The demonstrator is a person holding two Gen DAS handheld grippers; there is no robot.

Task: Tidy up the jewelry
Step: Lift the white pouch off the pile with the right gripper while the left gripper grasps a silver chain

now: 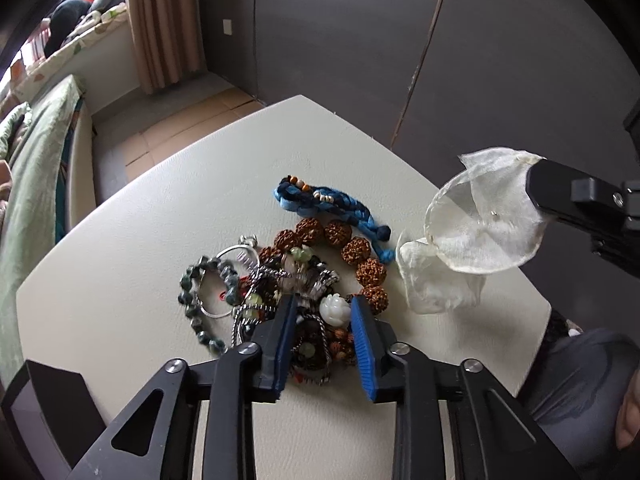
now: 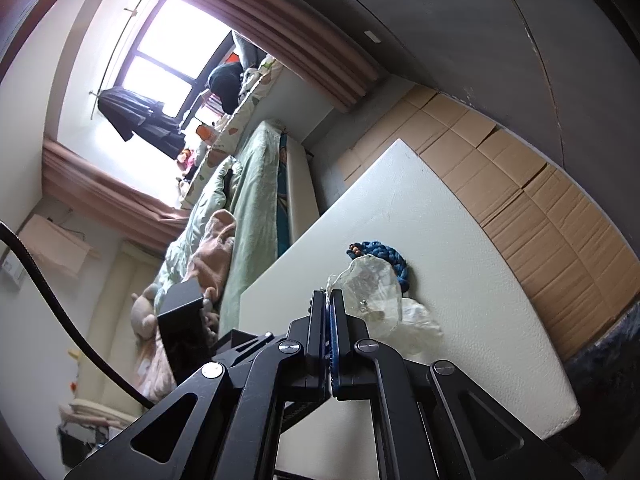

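Blue braided bracelet [image 1: 332, 208] lies slanting, top-left to lower-right, behind the jewelry pile [image 1: 280, 292]. Left gripper [image 1: 324, 308] straddles a white bead [image 1: 335, 309], whether pinching I can't tell; right gripper [image 2: 329, 296] is clamped on a sheer pouch [image 1: 480, 232].

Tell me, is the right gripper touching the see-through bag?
Touching. The left wrist view shows the right gripper pinching the sheer bag by its top edge.
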